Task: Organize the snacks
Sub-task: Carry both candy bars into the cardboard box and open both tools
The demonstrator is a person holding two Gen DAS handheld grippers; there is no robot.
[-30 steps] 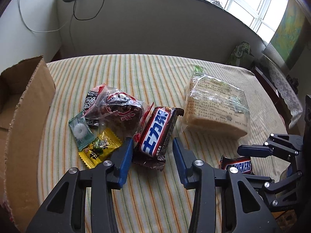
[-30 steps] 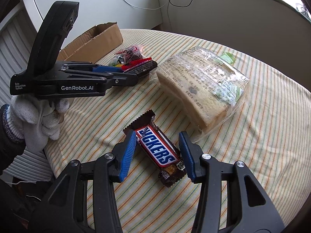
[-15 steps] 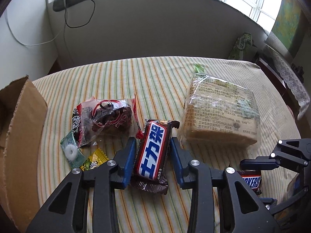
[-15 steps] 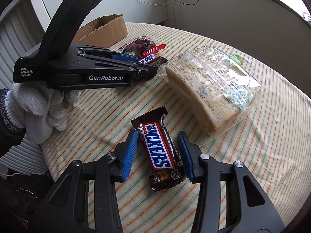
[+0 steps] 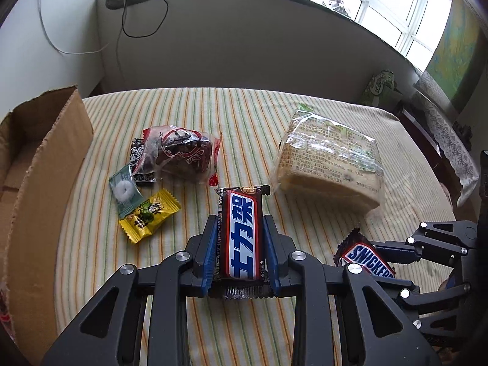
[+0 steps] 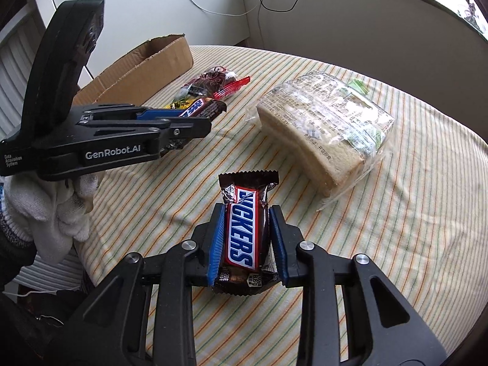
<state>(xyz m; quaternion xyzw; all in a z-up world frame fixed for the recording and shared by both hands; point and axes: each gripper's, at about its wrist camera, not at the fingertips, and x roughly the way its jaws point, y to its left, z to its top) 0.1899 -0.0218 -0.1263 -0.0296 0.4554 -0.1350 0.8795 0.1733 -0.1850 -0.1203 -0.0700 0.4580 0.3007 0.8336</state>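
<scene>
— Both sets of blue pads have closed in since a second ago: the left gripper (image 5: 240, 245) now clamps the brown chocolate bar with blue Chinese lettering (image 5: 241, 235), and the right gripper (image 6: 246, 241) clamps the brown Snickers bar (image 6: 245, 228).

— Are the bars off the striped tablecloth (image 5: 189, 113)?

— The left one looks raised in the right wrist view; for the Snickers I cannot tell. Its rear crimp is cut off behind the gripper frame, and from the left wrist only a corner of it shows.

— What lies around?

— Ahead and left of the left gripper: a yellow wrapped candy (image 5: 149, 216), touching a pale green mint sachet (image 5: 125, 190), and beyond those a clear red-printed bag of dark snacks (image 5: 180, 155) overlapping a small black packet, mostly hidden. The clear bag of sliced bread (image 5: 331, 164) sits to the right, apart from both bars. The open brown cardboard box (image 5: 45, 167) stands at the table's left edge, its floor only partly visible.

— Anything else?

— A white-gloved hand (image 6: 58, 210) under the left tool.
</scene>
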